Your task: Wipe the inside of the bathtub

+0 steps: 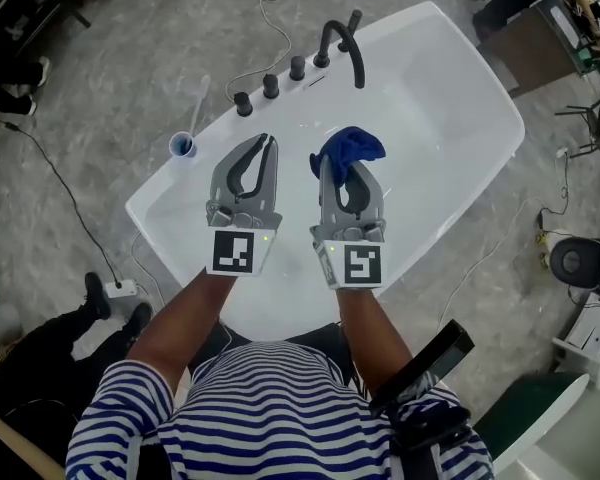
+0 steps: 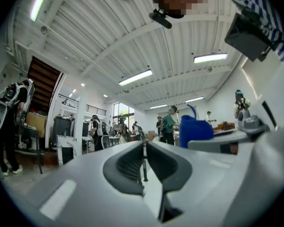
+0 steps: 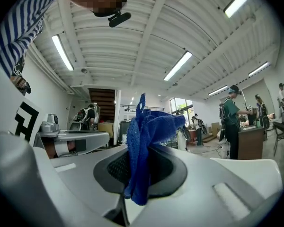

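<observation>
Head view: the white bathtub (image 1: 450,88) sits slantwise across the middle of the frame on a grey floor (image 1: 130,58). Both tools are held over its lower-left half, side by side, near each other but not touching.

The left tool (image 1: 268,144) is clenched on nothing. The left gripper view shows its two jaws pressed together at the tips, with only the room and ceiling beyond them.

The right tool (image 1: 332,171) is clamped on a blue cloth (image 1: 352,148). In the right gripper view the cloth is pinched between the jaws, with a bunched wad sticking out past the tips and a short tail hanging back toward the camera. In the head view the cloth shows just above centre, over the inside of the tub. Both gripper views look up at the ceiling lights.

Other stuff:
- A black faucet (image 1: 342,40) stands on the tub's upper rim.
- A row of black knobs (image 1: 270,86) runs down-left from it.
- A blue cup (image 1: 184,146) with a white stick in it sits further along that rim, at left.
- A striped shirt (image 1: 270,408) fills the bottom of the frame.
- Cables (image 1: 65,193) trail over the floor at left.
</observation>
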